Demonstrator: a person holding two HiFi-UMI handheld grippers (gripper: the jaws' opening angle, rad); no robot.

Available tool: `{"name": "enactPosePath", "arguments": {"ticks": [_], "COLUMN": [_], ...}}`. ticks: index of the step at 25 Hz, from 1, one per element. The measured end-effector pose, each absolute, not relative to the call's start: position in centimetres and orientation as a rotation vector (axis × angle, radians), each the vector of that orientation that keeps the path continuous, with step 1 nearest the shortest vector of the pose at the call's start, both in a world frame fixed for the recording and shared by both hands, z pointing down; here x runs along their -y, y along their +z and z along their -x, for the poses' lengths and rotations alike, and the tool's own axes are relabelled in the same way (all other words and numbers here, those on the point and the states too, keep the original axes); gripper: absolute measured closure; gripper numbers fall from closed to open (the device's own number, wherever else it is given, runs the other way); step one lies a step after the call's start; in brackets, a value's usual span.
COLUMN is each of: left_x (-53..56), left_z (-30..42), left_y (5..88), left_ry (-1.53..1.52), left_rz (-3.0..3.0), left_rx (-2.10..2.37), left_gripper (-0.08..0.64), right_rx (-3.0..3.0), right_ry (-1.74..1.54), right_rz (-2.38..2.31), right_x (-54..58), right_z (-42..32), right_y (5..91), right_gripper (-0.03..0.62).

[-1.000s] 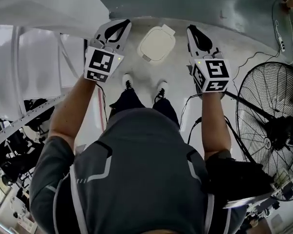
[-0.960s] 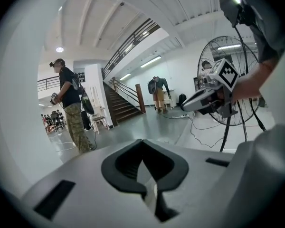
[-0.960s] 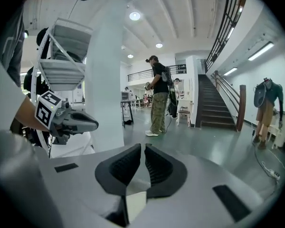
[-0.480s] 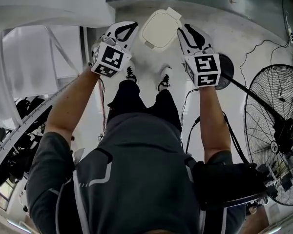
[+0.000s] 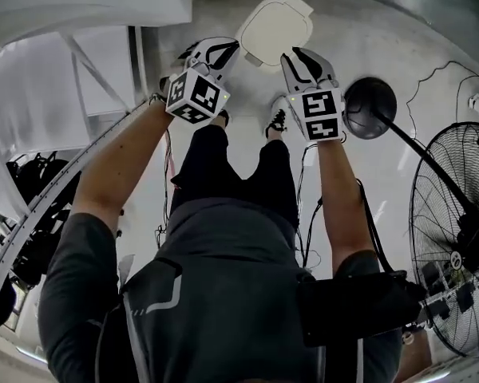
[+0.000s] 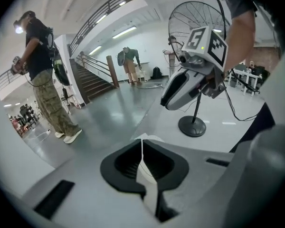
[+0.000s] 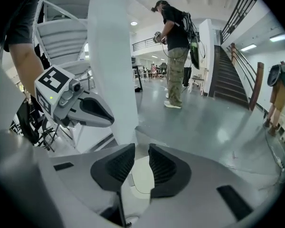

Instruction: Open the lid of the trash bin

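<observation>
The trash bin's white lid (image 5: 275,29) lies shut on the pale floor, just beyond the person's shoes. My left gripper (image 5: 223,51) hovers at the lid's near left edge, its jaws shut with nothing between them. To the right, my right gripper (image 5: 298,61) hangs over the lid's near right corner with its pads a narrow gap apart and empty. In the right gripper view the lid (image 7: 141,175) shows through that gap, and the left gripper (image 7: 106,119) is at the left. The left gripper view shows the right gripper (image 6: 167,99) up close.
A big floor fan (image 5: 455,238) stands at the right, its round black base (image 5: 370,106) close beside my right gripper. Cables (image 5: 455,70) trail over the floor. A white frame structure (image 5: 64,70) fills the left. A person in cargo trousers (image 7: 175,46) stands near the stairs (image 7: 228,75).
Both grippers have moved forward and closer together, from short of the lid to its near edge. The fan's black base has come into view beside the right gripper.
</observation>
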State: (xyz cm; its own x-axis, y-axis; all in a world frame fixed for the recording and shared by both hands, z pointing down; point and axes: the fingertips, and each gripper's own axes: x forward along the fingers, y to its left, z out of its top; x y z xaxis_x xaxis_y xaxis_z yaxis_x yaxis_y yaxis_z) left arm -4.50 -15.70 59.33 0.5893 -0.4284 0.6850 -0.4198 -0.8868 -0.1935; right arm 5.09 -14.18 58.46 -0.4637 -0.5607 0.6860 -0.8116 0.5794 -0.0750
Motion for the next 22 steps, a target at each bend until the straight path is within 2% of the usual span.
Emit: {"name": "enactPosePath", "arguments": {"ticks": [9, 22], "left_x": [13.0, 12.2], "left_z": [4.2, 3.7], "left_y": [67.9, 78.8], "left_ry": [-1.348, -1.513], "left_rz": [2.741, 2.671], "left_rx": [-0.625, -0.395], "left_gripper": [0.548, 0.548], "right_rx": [2.121, 2.053], "right_ry": [0.642, 0.741], "right_rz": [-1.007, -0.916], "right_x": [11.5, 8.9], "right_z": [-2.7, -0.5], "right_y": [67.9, 79.2], "right_gripper": [0.537, 0.563]}}
